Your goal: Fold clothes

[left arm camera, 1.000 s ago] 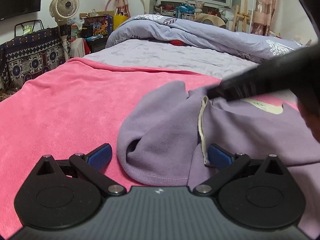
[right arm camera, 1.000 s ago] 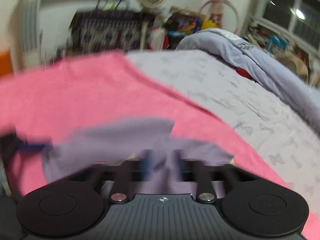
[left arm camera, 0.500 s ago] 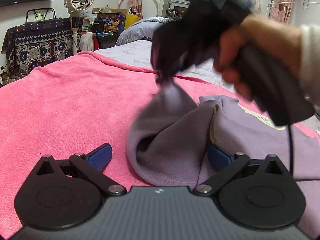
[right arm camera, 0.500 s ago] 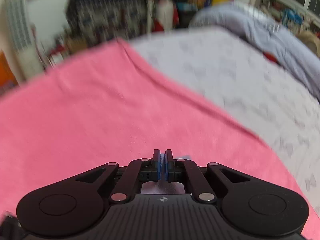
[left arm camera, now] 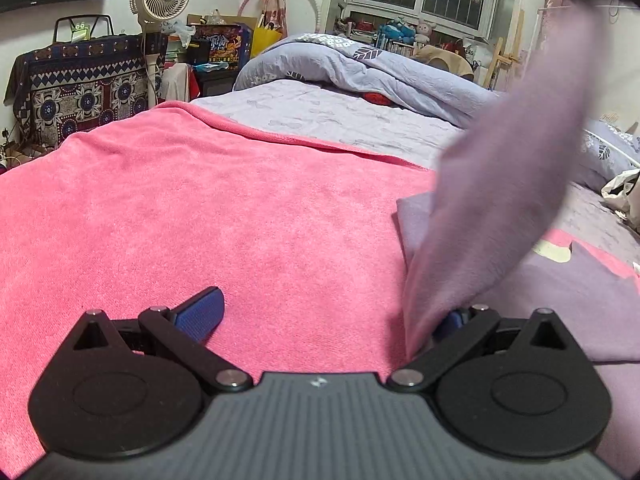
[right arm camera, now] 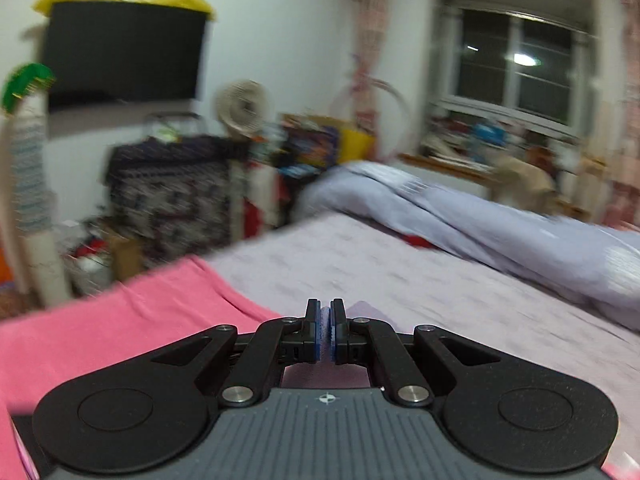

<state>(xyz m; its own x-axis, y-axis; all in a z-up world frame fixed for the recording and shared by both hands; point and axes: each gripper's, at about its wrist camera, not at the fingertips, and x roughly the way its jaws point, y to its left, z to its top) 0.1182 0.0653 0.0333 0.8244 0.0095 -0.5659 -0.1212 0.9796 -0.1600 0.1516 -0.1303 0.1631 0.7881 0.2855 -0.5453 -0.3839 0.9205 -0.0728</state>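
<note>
On the left of the left wrist view, the pink towel [left arm camera: 200, 208] lay spread flat over the bed [left arm camera: 340, 120], its surface a short, nubby terry pile with a rolled hem along the far edge. The left claw [left arm camera: 326, 316] stood wide, its blue ribbed pads well apart, low over the towel and gripping nothing; its right pad was just beside, perhaps touching, the hem of the lilac garment [left arm camera: 580, 296].

Further right, that garment, a soft, fleecy, matte piece with a pale patch near its upper part, lay partly flat on the towel. One portion of it, the lifted flap [left arm camera: 516, 184], rose in a long, blurred, tapering band toward the upper right corner, where a dark shape at the frame edge seemed to carry it.

In the right wrist view, the right claw [right arm camera: 325, 330] was held high above the bed with its jaws nearly together; a sliver of lilac showed between and behind them, so I judged it pinched that flap, though the blur left some doubt.

As for progress, the garment was neither neatly squared nor fully spread: one part was in the air, apparently mid-fold or mid-straightening. Which of the two, the pictures did not settle. Laying the raised part down flat remained, and likely further folds.
</note>
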